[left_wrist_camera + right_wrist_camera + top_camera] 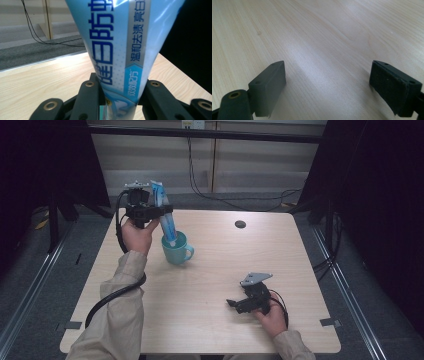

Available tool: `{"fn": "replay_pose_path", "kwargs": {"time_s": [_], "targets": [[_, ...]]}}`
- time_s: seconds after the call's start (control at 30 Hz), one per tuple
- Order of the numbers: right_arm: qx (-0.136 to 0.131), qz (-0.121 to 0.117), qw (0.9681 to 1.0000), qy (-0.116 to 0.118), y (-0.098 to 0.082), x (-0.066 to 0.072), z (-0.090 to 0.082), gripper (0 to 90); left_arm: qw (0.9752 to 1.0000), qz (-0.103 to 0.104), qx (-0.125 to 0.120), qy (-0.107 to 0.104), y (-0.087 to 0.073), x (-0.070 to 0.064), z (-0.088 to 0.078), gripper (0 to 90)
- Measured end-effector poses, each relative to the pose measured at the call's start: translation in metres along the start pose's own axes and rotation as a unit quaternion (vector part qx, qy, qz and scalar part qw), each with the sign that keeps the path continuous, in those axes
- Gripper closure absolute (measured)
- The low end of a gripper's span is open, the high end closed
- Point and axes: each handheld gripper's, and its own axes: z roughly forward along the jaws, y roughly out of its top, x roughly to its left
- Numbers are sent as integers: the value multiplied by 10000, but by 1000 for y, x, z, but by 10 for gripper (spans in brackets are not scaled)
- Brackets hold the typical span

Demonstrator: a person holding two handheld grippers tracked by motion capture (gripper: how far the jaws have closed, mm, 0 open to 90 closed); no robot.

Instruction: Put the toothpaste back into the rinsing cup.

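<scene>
while the left gripper (120,92) clamped a blue toothpaste tube (120,45) printed with chinese characters, its tip stood in a teal mug (176,251); the right gripper (328,87) gaped wide over bare table (324,37).

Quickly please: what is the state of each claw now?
Left claw: closed on the blue toothpaste tube, its lower end in the teal mug.
Right claw: open, holding nothing.

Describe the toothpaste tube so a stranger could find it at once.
On the wooden table, look far left for the teal mug. The blue-and-white toothpaste tube stands tilted with its lower end in it, clamped by the left gripper, bearing dark blue Chinese lettering.
</scene>
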Motion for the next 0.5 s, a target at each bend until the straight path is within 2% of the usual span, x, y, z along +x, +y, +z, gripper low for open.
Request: {"fn": "replay_pose_path", "kwargs": {"time_s": [0.5], "targets": [[1, 4, 10000, -5, 0, 0, 0, 131, 10000, 19, 48, 74, -3, 7, 10, 742]]}}
